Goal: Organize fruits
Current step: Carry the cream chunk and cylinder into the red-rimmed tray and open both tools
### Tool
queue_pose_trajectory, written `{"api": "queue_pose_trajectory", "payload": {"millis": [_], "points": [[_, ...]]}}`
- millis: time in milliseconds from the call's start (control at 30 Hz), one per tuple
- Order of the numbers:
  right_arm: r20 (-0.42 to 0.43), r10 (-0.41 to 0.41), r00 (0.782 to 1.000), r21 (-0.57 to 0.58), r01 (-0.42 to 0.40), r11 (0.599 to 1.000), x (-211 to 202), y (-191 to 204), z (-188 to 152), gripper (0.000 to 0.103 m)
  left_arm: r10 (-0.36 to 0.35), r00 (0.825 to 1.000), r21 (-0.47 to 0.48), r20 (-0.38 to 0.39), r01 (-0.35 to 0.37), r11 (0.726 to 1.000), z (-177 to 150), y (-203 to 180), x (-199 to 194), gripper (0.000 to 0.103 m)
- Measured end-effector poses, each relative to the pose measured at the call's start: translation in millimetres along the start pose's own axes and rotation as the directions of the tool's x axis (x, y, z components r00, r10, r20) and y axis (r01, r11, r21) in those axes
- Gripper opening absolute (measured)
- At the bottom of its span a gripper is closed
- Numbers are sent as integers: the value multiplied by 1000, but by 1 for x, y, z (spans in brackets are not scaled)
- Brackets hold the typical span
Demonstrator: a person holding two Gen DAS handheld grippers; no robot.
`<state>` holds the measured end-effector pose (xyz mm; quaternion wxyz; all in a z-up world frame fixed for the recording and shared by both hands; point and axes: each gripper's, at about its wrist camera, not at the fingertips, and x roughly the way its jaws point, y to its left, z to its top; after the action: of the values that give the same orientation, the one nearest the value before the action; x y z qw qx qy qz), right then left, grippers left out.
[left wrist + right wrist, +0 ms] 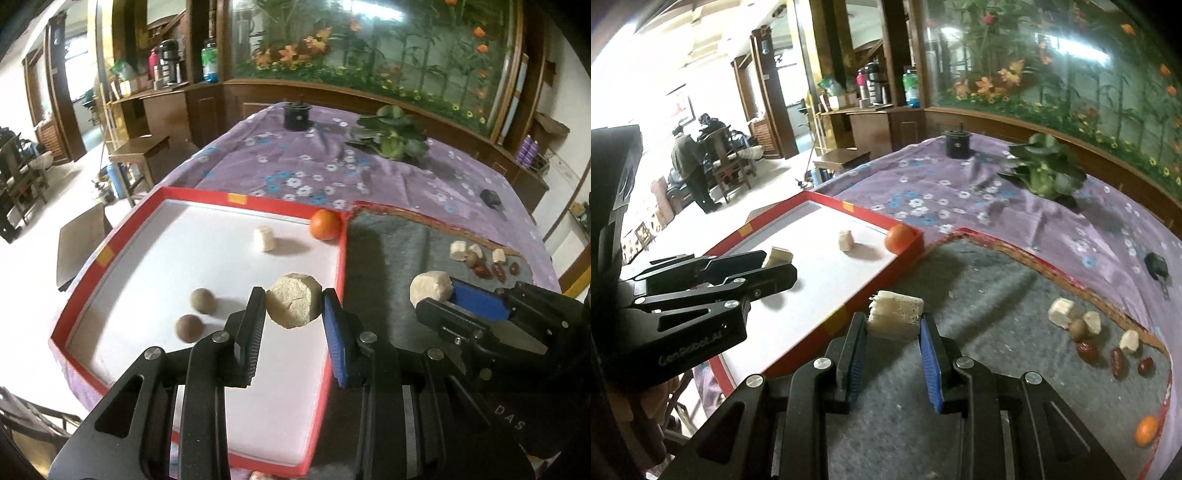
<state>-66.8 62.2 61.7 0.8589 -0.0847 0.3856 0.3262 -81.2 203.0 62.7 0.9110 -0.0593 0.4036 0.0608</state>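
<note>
The left gripper (294, 308) clamps a pale chunk (293, 305) above the red tray (334, 295), near its 3 o'clock wall. The right gripper (894, 326) pinches a white piece (895, 314) over the grey mat (997, 295) (fibrous, seemingly crumbly). Releasing early could bounce either onto the rim, or nudge the orange (325, 224) resting at 1 o'clock.

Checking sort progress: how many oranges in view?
2. One orange in the red tray's far corner; another on the grey mat, near right. Grippers may hide more.
</note>
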Motion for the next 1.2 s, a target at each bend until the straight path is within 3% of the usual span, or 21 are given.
{"api": "queue_pose_trajectory", "payload": {"millis": [400,700,1000,1200], "points": [[-33,62,998,-66,-64,996,37,31,25,28,58,997,-70,-46,-61,996,-15,46,10,30],[-100,82,992,-102,-92,991,83,48,34,28,65,993,-80,-97,-73,994,-23,53,27,30],[-154,101,983,-117,-119,986,108,56,27,29,92,992,-97,-88,-100,990,-23,56,29,30],[-116,111,987,-81,-121,989,93,45,28,32,100,992,-113,-70,-108,988,-21,56,23,53]]}}
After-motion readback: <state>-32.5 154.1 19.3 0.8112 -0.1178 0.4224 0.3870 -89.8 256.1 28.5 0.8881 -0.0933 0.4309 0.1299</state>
